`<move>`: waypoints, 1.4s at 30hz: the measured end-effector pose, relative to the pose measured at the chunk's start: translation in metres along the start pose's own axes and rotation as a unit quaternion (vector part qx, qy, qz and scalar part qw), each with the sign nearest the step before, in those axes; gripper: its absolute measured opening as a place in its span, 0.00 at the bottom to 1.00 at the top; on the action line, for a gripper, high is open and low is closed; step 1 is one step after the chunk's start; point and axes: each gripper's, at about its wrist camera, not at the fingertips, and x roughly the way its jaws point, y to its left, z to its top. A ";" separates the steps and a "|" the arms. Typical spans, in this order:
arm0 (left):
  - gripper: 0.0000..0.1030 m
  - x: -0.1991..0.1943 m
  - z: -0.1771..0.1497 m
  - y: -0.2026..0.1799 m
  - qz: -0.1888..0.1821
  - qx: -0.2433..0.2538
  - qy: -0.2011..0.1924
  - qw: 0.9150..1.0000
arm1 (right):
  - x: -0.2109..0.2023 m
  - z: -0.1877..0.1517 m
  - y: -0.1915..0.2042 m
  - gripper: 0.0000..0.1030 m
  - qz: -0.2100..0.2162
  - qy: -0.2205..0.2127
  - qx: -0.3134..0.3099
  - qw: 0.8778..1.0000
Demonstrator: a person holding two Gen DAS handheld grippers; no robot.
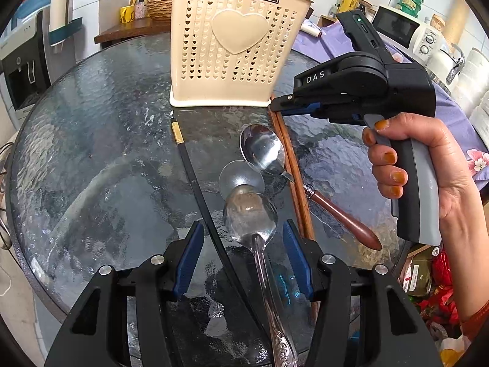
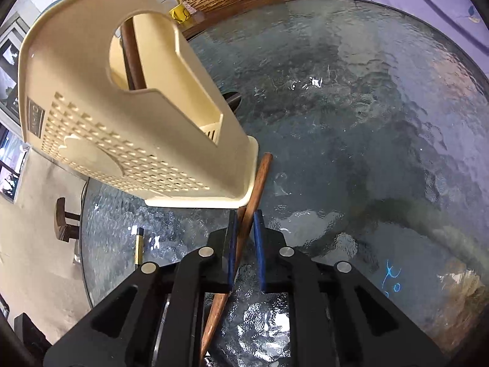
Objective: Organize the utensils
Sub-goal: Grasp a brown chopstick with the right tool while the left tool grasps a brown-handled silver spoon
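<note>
Blue-padded left gripper (image 1: 243,255) is held half open astride the steel spoon (image 1: 251,217), empty, while the right gripper (image 2: 244,244) is clamped on the wooden chopsticks (image 2: 255,189) beside the utensil holder (image 2: 128,140), presumably for loading.

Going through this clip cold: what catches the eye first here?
The cream holder with its heart emblem stands at the far side of the glass table. The right gripper is shut on brown chopsticks at the holder's base. The left gripper hangs open over a spoon lying on the glass.
</note>
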 end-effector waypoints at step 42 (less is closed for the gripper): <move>0.42 0.022 0.024 -0.024 0.061 0.077 0.048 0.994 | -0.022 -0.014 -0.010 0.10 -0.107 0.004 -0.107 0.988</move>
